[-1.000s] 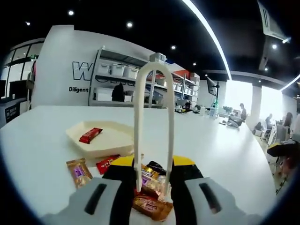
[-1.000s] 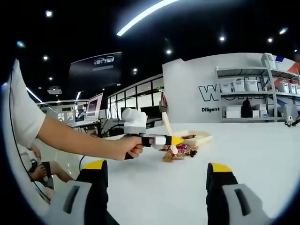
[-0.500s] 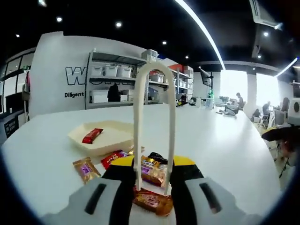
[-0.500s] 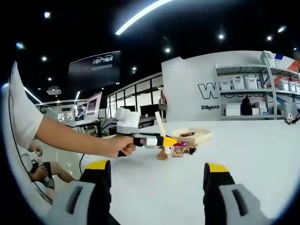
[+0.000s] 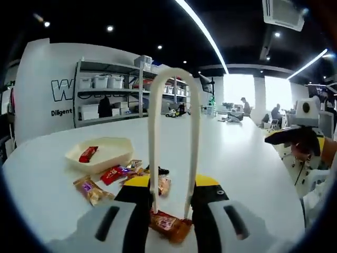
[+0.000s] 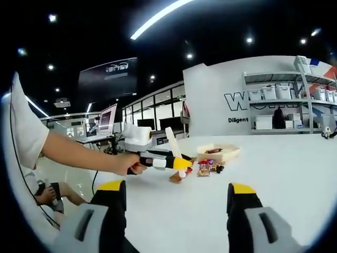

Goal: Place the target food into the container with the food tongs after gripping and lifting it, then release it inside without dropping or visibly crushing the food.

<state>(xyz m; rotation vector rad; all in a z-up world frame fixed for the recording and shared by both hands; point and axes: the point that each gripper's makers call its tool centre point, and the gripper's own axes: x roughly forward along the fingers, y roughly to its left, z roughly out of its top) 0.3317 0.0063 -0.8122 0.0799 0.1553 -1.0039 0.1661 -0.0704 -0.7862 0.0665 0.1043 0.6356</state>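
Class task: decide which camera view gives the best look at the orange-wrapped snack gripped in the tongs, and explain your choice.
The left gripper view: the orange-wrapped snack sits close up between the tips of the white tongs. In the right gripper view the same snack is a small distant shape under the tongs.

White table (image 5: pixel 247 158), shelving with storage bins (image 5: pixel 105 92), wall lettering (image 6: pixel 243 100), monitor (image 6: pixel 108 120), ceiling light strip (image 5: pixel 202 34)
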